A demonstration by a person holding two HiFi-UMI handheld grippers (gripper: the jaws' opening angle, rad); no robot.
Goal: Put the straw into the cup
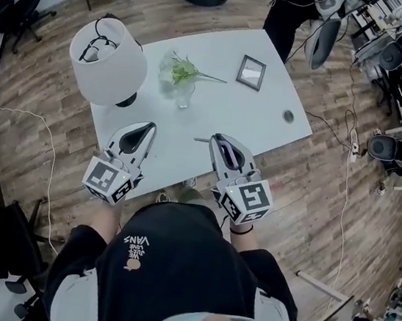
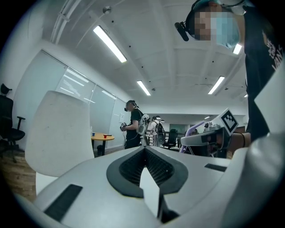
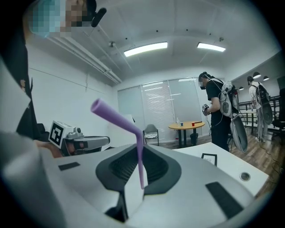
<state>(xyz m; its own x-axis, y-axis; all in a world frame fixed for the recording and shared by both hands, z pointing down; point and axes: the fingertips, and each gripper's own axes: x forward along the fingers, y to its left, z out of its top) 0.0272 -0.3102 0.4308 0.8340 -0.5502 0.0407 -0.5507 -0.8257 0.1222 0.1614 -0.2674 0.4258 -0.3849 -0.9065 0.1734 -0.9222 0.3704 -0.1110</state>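
My right gripper (image 1: 216, 139) hovers over the near edge of the white table (image 1: 265, 128) and is shut on a bent purple straw (image 3: 129, 129). The straw stands upright between the pads, with its top angled to the left. A clear glass cup (image 1: 184, 93) holding green sprigs stands further in on the table, beyond and between both grippers. My left gripper (image 1: 149, 128) is level beside the right one, shut and holding nothing. In the left gripper view its tips (image 2: 144, 149) meet, and the cup is hidden there.
A large white lamp (image 1: 108, 60) stands at the table's left, close to the left gripper. A picture frame (image 1: 251, 72) and a round grommet (image 1: 288, 116) lie to the right. Other people, chairs and floor cables surround the table.
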